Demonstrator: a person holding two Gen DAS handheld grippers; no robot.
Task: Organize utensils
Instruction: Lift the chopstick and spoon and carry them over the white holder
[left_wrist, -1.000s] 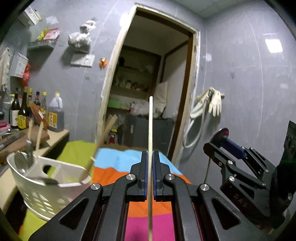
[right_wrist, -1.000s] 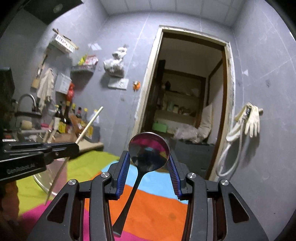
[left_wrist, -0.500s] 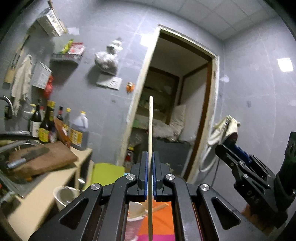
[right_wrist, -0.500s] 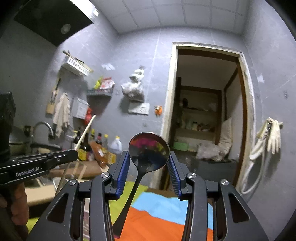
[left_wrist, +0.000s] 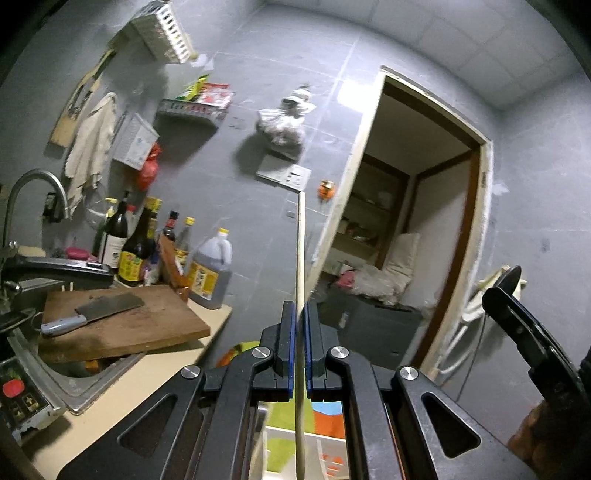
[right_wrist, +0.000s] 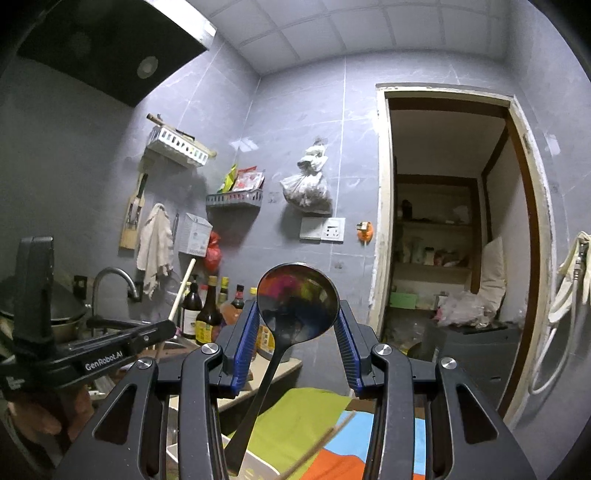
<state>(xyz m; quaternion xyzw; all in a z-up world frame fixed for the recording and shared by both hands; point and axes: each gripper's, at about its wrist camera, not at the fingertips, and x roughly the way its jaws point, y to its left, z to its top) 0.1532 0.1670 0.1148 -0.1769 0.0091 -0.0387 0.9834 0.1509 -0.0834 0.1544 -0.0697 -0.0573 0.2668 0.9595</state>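
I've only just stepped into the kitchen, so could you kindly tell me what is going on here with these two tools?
A person is sorting utensils with a hand-held gripper in each hand. The left hand-held gripper is shut on a thin pale wooden chopstick standing upright. The right hand-held gripper grips a dark shiny metal ladle by its bowl, handle hanging down. Both are held level, facing the grey tiled wall and doorway.
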